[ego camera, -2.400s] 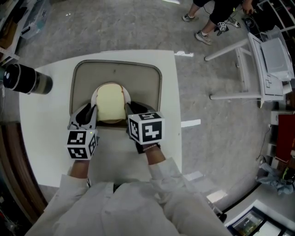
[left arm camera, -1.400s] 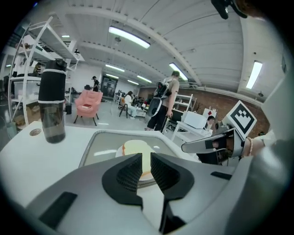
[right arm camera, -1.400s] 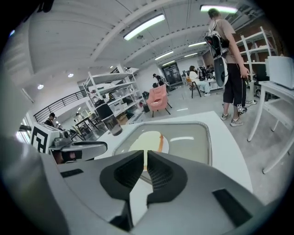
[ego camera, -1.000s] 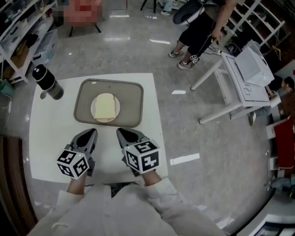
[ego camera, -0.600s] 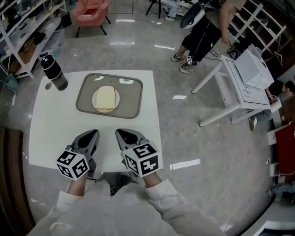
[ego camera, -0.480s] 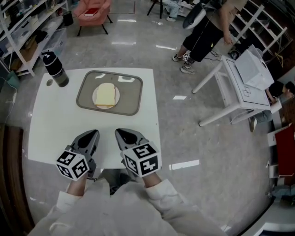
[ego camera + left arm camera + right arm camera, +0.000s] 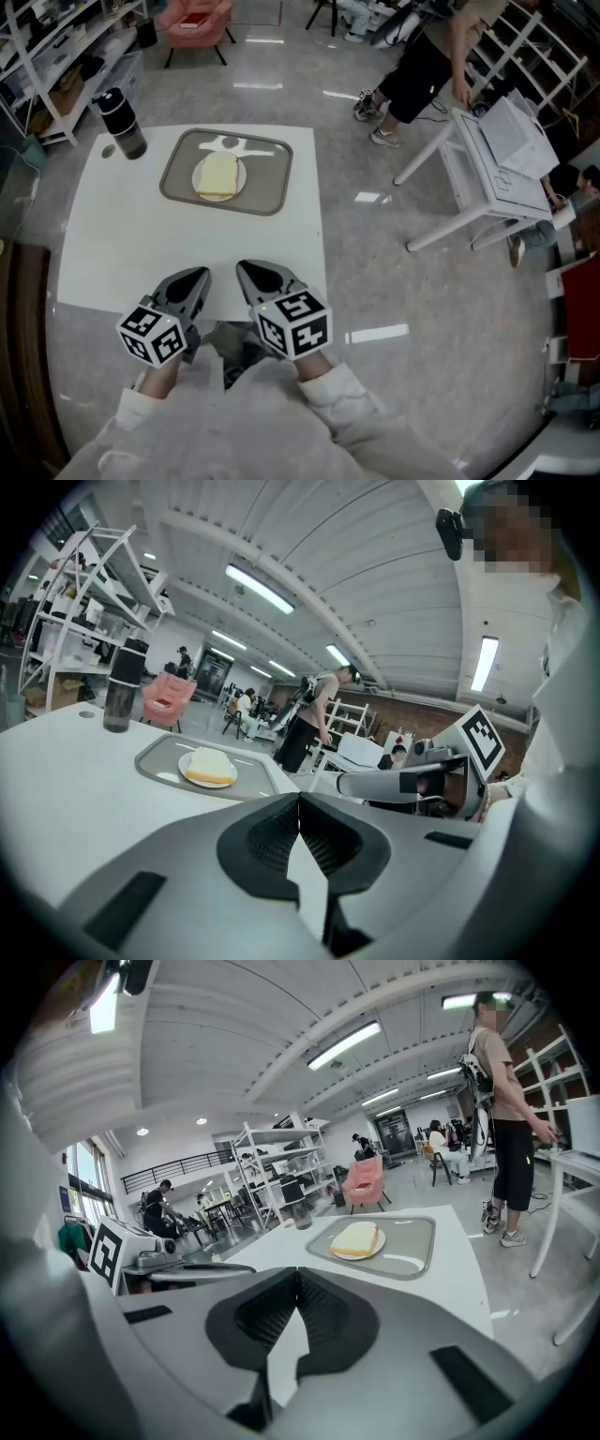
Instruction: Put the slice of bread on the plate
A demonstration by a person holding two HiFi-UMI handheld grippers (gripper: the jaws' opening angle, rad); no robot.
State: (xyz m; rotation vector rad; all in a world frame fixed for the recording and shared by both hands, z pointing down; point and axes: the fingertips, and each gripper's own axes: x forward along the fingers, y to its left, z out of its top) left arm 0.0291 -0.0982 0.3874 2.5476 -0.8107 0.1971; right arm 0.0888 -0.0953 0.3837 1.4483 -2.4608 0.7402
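"Head view: where did the bread sit?"

"Pale square slice of bread (image 7: 217, 174) lay flat on the small round white plate (image 7: 196, 179). Plate stood inside the grey rounded-corner tray (image 7: 267, 184), on the far half of the white square table (image 7: 141, 244)."

"Anything touching the slice?"

"Only the plate under it. Both gripper views showed it the same, with tray rim around the plate."

"Grippers?"

"Left gripper (image 7: 197, 276) and right gripper (image 7: 251, 272) hung side by side over the table's near edge, well apart from the tray and pointed toward it. Each had its marker cube on top."

"Jaw state?"

"Left gripper view: jaws pressed together, ribbed black pads meeting at the tip. Right gripper view: same, pads shut against each other. Bare white tabletop lay beyond both tips."

"Anything else on the table?"

"Black cylindrical bottle (image 7: 122, 122) stood upright at the far left corner, beside the tray and not touching it. Past the table, a person in black shorts (image 7: 422, 66) stood by a white folding desk (image 7: 506, 159). Pink chair (image 7: 192, 19) sat on the glossy grey floor."
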